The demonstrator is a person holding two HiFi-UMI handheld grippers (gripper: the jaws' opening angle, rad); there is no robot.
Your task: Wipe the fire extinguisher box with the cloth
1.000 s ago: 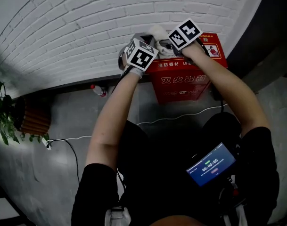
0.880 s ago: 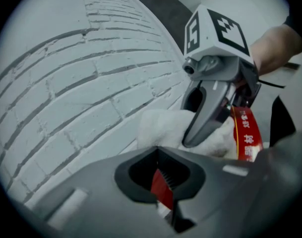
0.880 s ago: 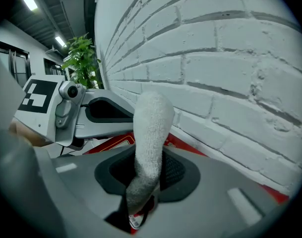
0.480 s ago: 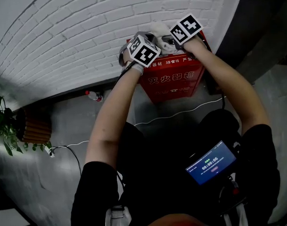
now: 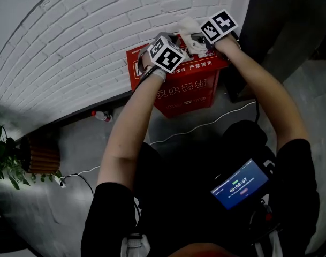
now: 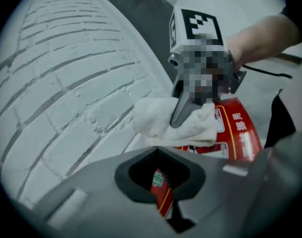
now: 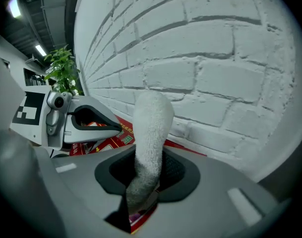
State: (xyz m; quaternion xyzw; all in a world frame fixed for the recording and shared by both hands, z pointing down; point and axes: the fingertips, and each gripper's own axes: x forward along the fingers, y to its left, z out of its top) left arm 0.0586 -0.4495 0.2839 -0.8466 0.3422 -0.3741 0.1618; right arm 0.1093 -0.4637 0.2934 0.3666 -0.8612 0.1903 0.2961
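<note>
Head view: red fire extinguisher box (image 5: 185, 92) stands on the grey floor (image 5: 88, 138) at 12 o'clock, back against the white brick wall (image 5: 71, 42). Both arms reach out over its top. Right gripper (image 7: 145, 177) pinches the white cloth (image 7: 151, 125): jaws closed on its lower end, the rest sticking up past the tips toward the wall. In the left gripper view the cloth bunches under the right gripper's fingers at the top back edge of the box, about 1 o'clock of the box top in the head view. It looks to rest on the lid, but contact is not fully clear. Left gripper (image 6: 160, 176) has its jaws pressed together with nothing in them; only the red box top shows through the notch between them. It is held over the 11 o'clock side of the box top, just beside the right gripper and apart from the cloth. Small bottle (image 5: 100, 115) with a red cap lies on the floor by the wall at 8 o'clock of the box. White cable (image 5: 203, 126) runs across the floor in front of the box, at its 6 o'clock. Green plant (image 5: 2, 157) at frame 8 o'clock, brown slatted container (image 5: 42, 155) just beside it. Lit screen (image 5: 240, 183) on the person's front at 5 o'clock.
</note>
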